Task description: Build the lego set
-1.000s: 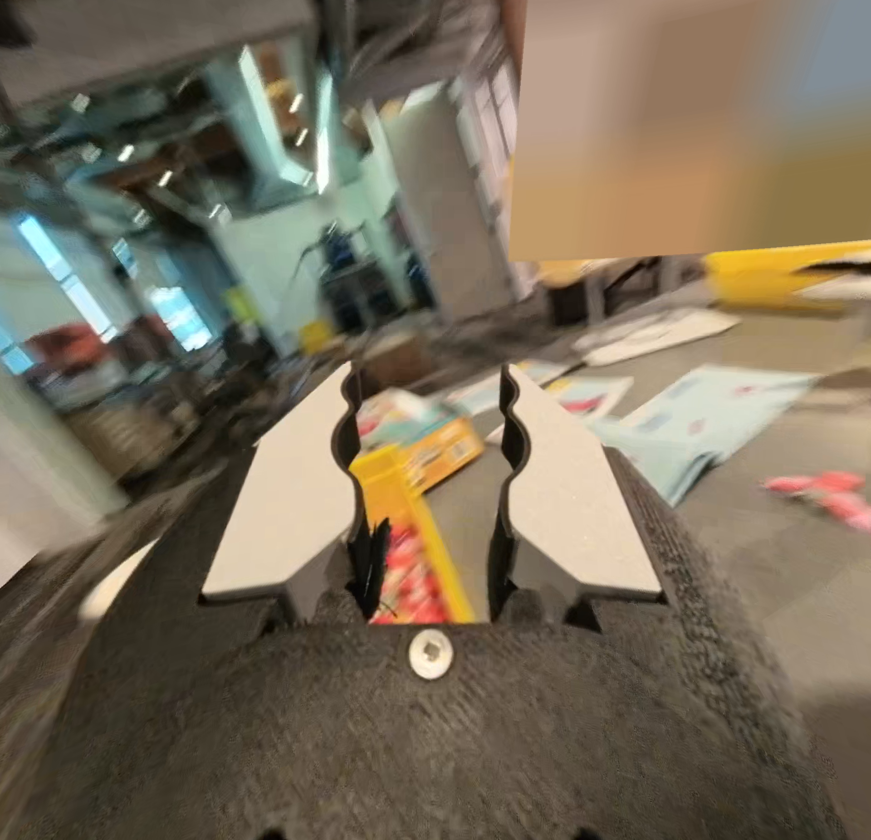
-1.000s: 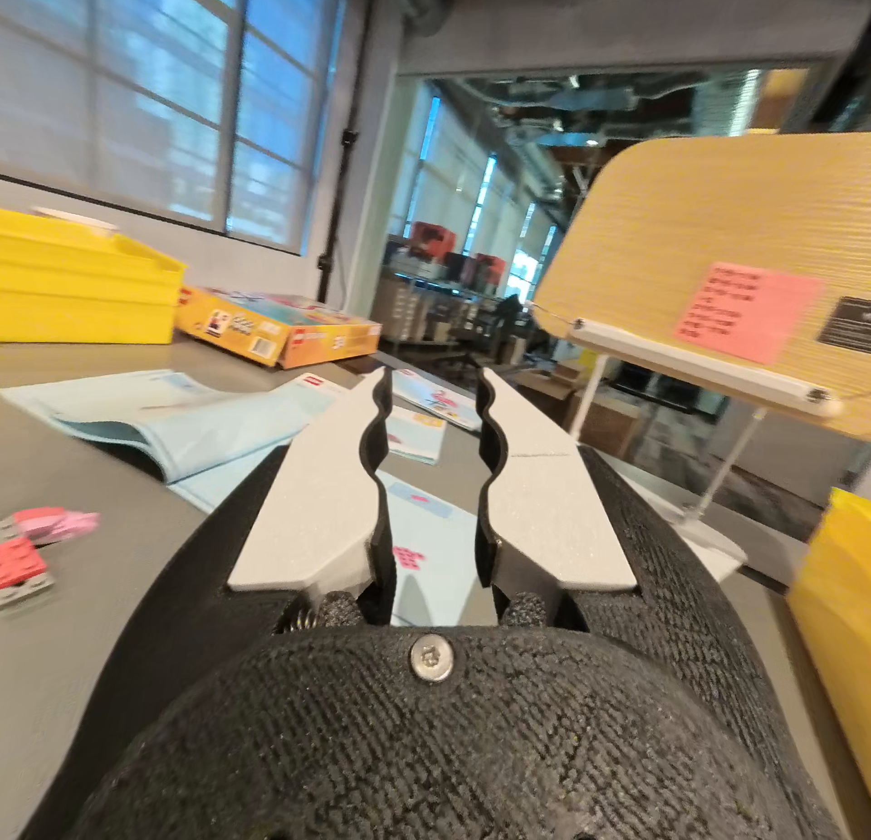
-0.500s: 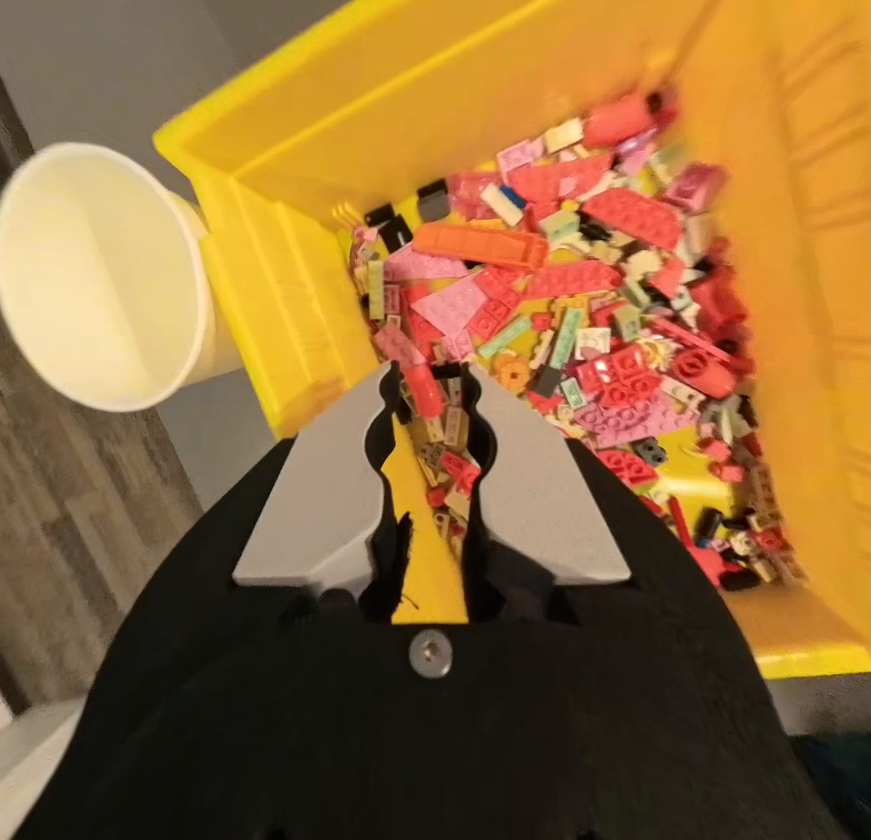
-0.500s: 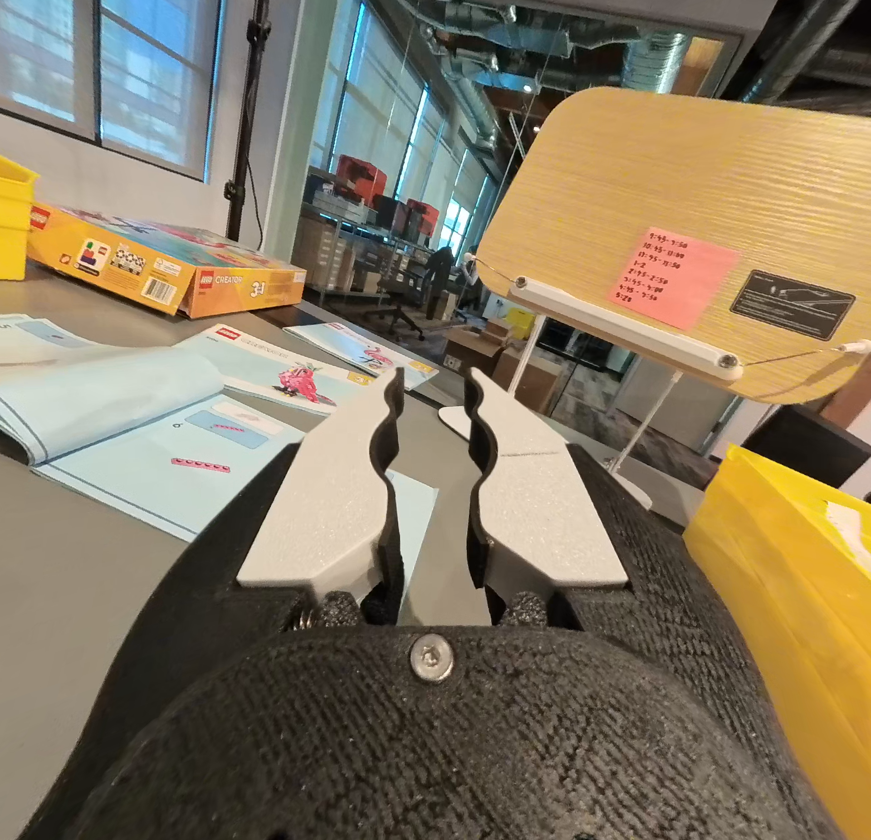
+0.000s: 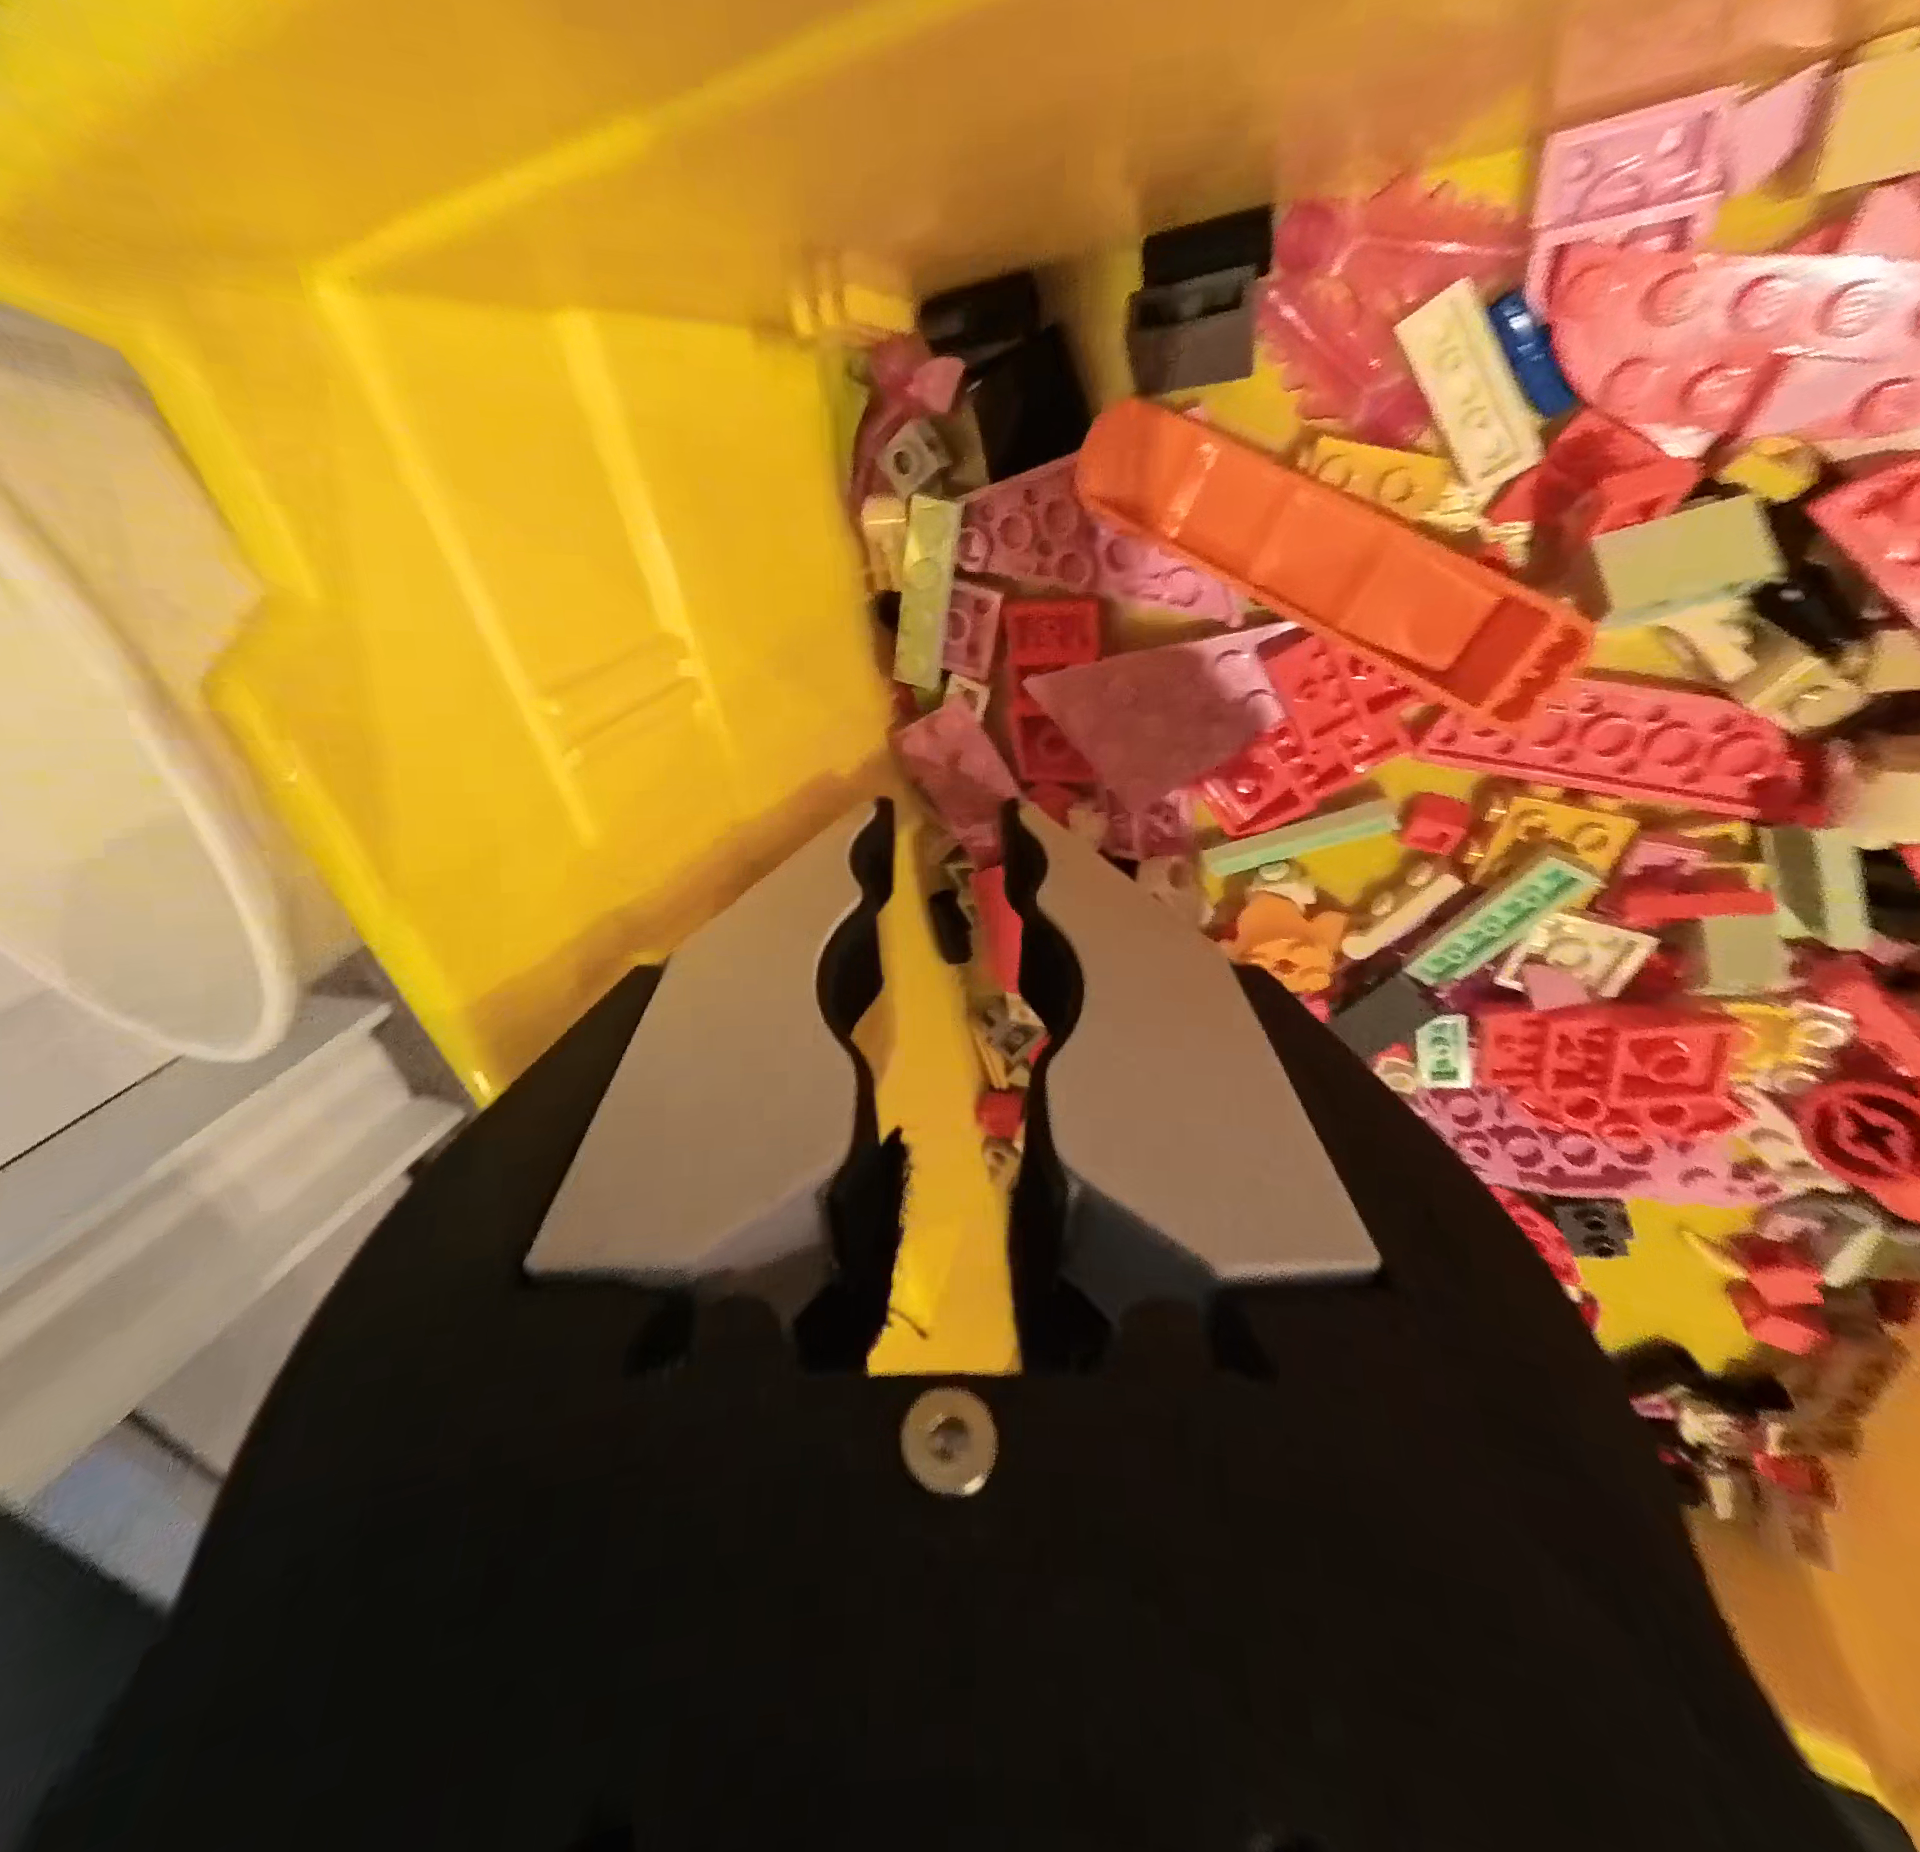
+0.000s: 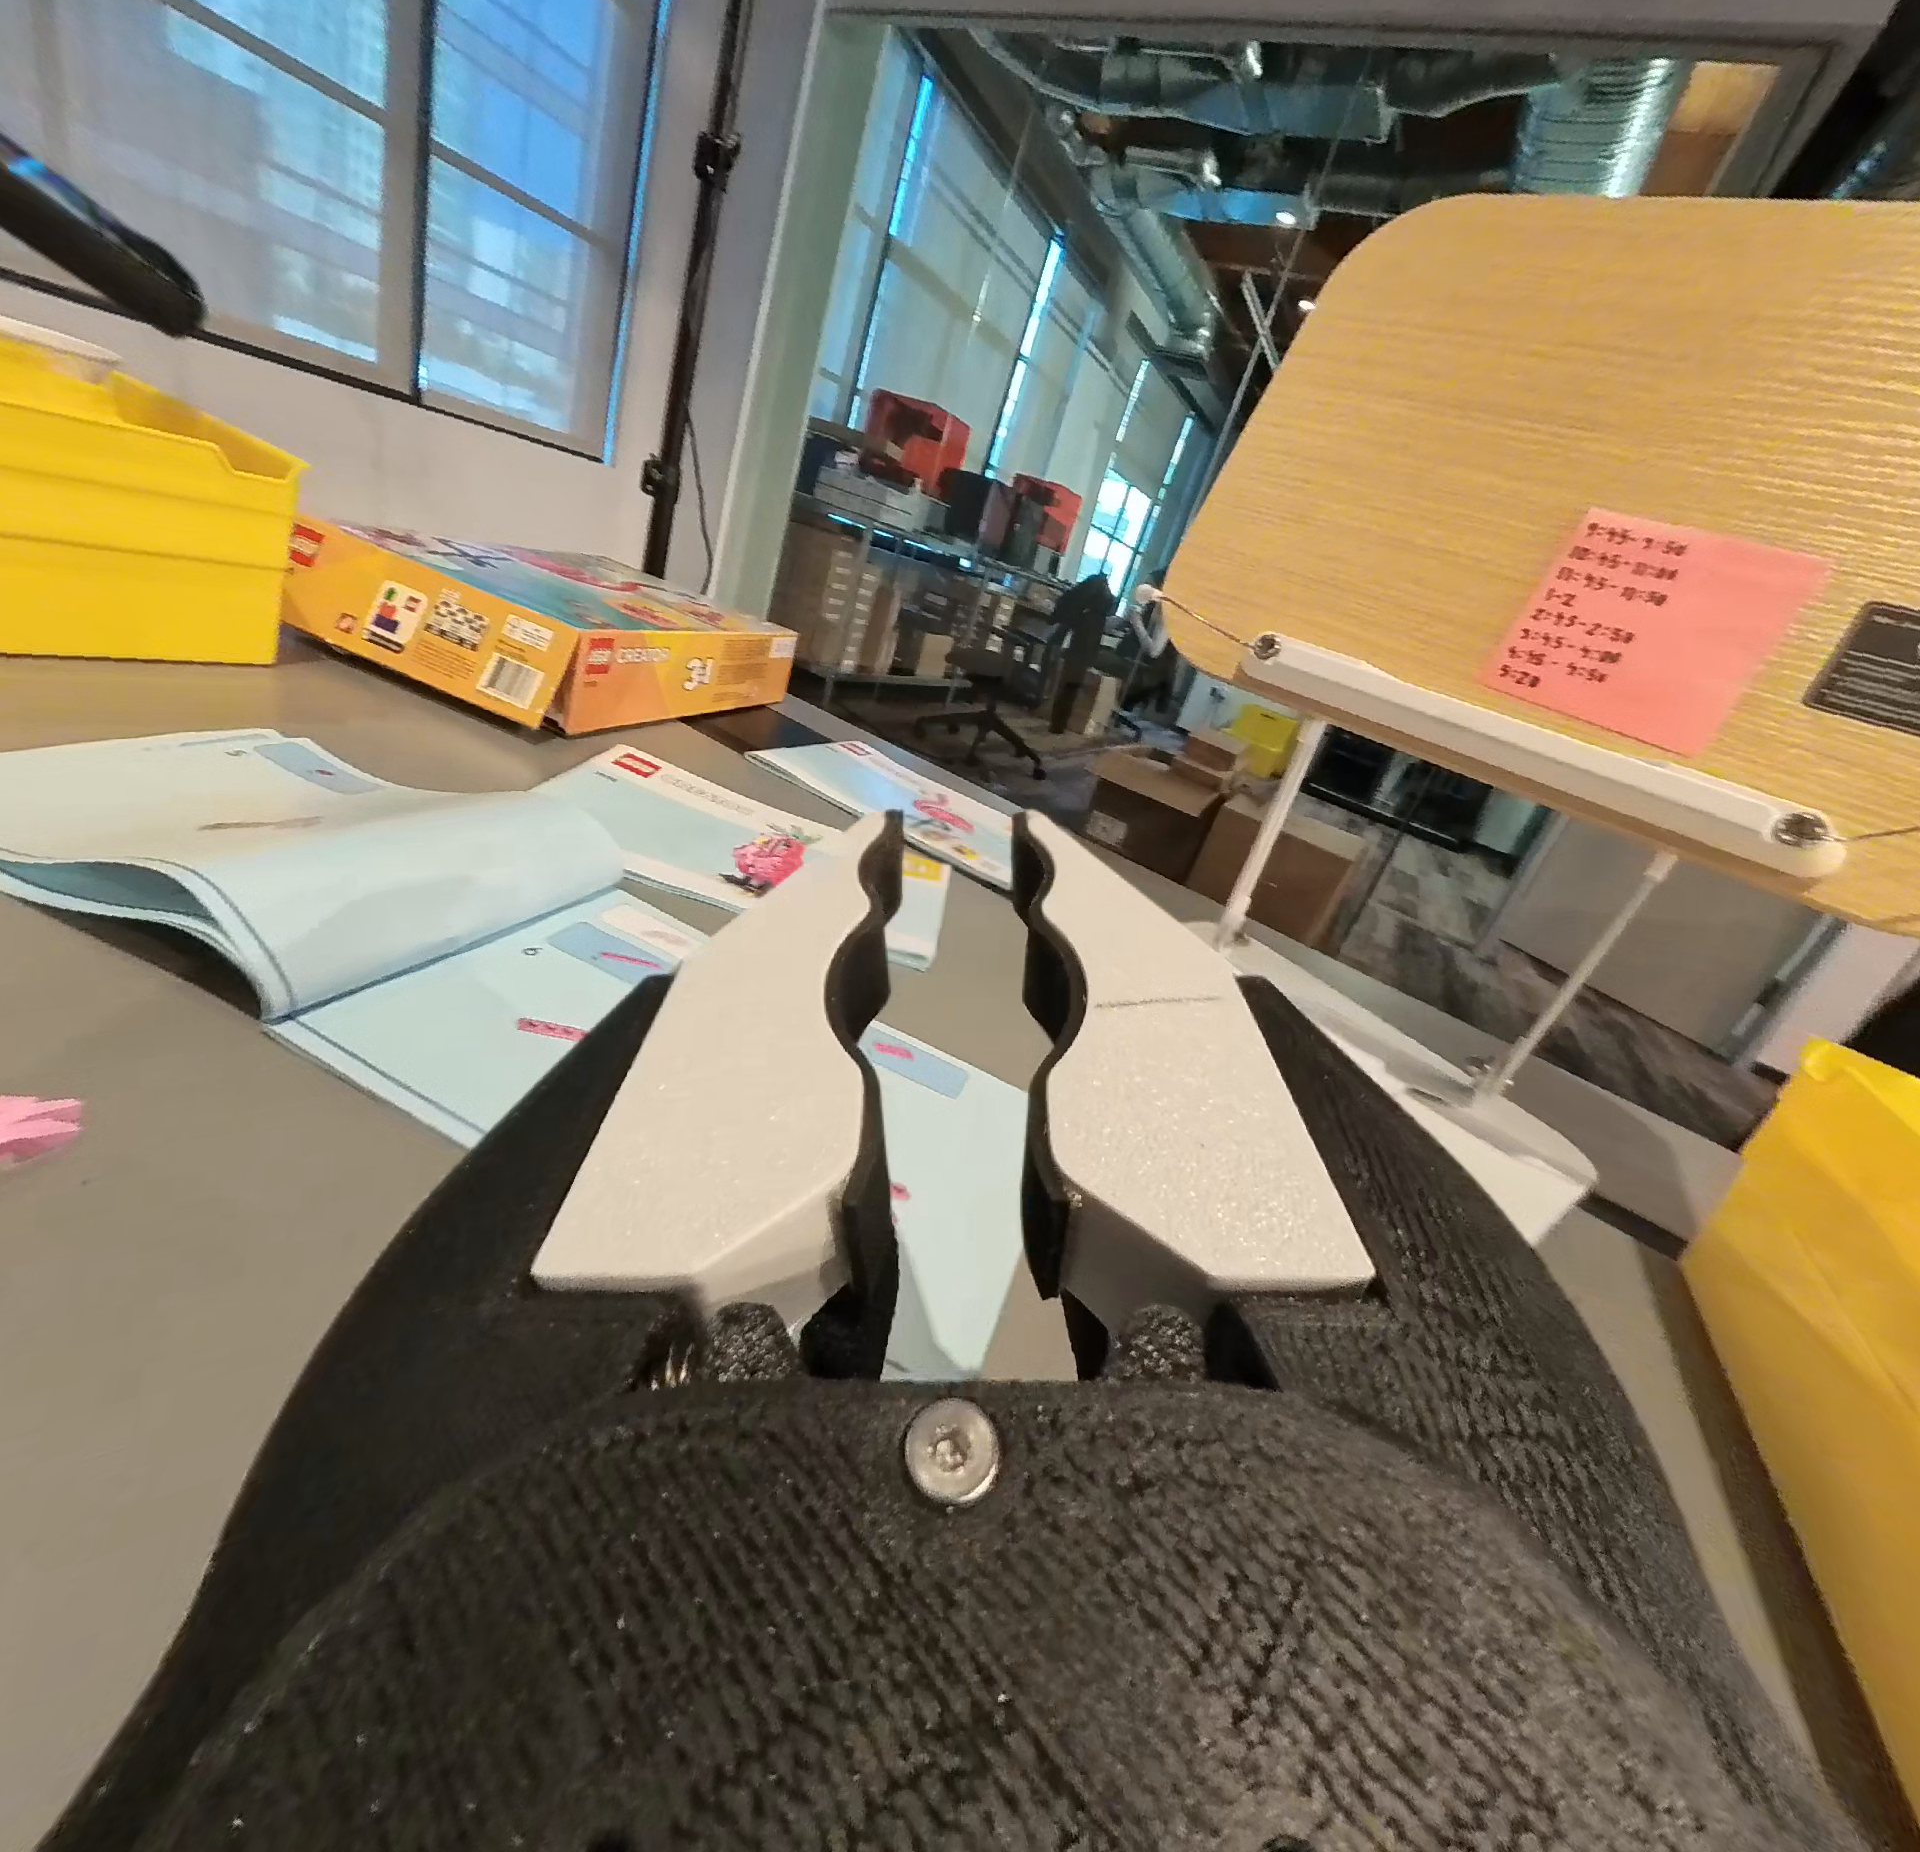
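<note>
Two grippers showed, each in its own wrist view, and both had their jaws released with a narrow gap and nothing held. The left gripper [image 5: 943,836] pointed down into a yellow bin [image 5: 582,514], its tips over the bin's inner wall edge and the near fringe of a heap of Lego pieces [image 5: 1455,815]. Among them lay a long orange piece [image 5: 1340,555], its long axis running from upper left to lower right, beyond the jaws and off to their right, apart from them. A pink plate [image 5: 1143,701] lay just ahead of the tips. Outside the bin, at left, stood a white cup [image 5: 125,763], blurred.

The right gripper [image 6: 954,836] hovered low over the grey counter [image 6: 208,1231], aimed at open instruction booklets [image 6: 364,898] lying flat beneath and ahead of its jaws. Only this view showed the Lego box [image 6: 540,628] beside stacked yellow bins [image 6: 135,535], a tilted wooden book stand [image 6: 1558,452] bearing a pink sticky note [image 6: 1652,628], and a small pink assembly [image 6: 36,1122] at the left edge.
</note>
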`<state>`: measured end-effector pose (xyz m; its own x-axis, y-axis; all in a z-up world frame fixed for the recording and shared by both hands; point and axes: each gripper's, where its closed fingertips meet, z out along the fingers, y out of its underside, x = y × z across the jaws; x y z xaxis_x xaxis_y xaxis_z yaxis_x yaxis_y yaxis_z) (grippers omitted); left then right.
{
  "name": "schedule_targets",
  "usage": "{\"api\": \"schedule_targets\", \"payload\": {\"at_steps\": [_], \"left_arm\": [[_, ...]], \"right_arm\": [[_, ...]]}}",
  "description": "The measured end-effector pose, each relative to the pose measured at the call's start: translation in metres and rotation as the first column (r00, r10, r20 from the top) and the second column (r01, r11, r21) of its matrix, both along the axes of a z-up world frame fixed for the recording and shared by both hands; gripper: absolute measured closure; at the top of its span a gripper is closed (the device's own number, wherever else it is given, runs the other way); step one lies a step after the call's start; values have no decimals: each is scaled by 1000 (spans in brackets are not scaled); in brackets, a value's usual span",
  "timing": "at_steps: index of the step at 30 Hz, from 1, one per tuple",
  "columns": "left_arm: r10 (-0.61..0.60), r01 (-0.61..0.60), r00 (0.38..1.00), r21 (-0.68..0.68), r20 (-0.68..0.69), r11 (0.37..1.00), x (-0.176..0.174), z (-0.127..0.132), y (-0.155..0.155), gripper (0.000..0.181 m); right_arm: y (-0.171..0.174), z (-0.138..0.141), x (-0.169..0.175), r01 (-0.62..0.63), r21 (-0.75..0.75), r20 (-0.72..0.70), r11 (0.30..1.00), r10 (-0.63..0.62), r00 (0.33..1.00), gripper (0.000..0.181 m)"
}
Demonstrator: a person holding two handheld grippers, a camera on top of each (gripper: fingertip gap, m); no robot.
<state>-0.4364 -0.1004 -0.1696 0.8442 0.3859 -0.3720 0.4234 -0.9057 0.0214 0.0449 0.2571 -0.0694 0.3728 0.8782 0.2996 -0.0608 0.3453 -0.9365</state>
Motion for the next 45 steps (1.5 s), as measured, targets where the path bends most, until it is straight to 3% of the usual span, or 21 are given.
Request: {"api": "schedule_targets", "payload": {"at_steps": [5,11,15,18,20,28,36,40,45], "left_arm": [[99,-99,995,21,32,995,0,-2,0,165],[244,-305,927,195,285,932,18,-7,17,159],[250,-288,949,205,191,936,10,-1,17,154],[242,-254,963,103,115,962,10,-2,5,152],[242,-253,962,74,127,965,14,-5,3,155],[281,-332,922,170,266,928,21,-12,9,164],[172,-238,952,258,254,936,22,1,13,166],[8,-71,990,443,144,894,40,50,37,166],[-231,207,972,585,-35,784,114,114,74,166]], "right_arm": [[-11,2,-1,-97,-40,-31,994,96,995,164],[-15,6,4,-183,-129,-92,975,172,981,164],[-19,5,4,-227,-165,-102,960,212,972,163],[-23,4,3,-249,-170,-98,954,234,967,163],[-25,4,3,-254,-166,-95,953,241,966,163],[-27,1,1,-258,-167,-76,952,248,966,163],[-26,1,0,-253,-168,-74,953,244,967,164],[-26,2,1,-250,-162,-81,955,239,968,165],[-26,4,2,-243,-153,-88,958,231,969,165]]}}
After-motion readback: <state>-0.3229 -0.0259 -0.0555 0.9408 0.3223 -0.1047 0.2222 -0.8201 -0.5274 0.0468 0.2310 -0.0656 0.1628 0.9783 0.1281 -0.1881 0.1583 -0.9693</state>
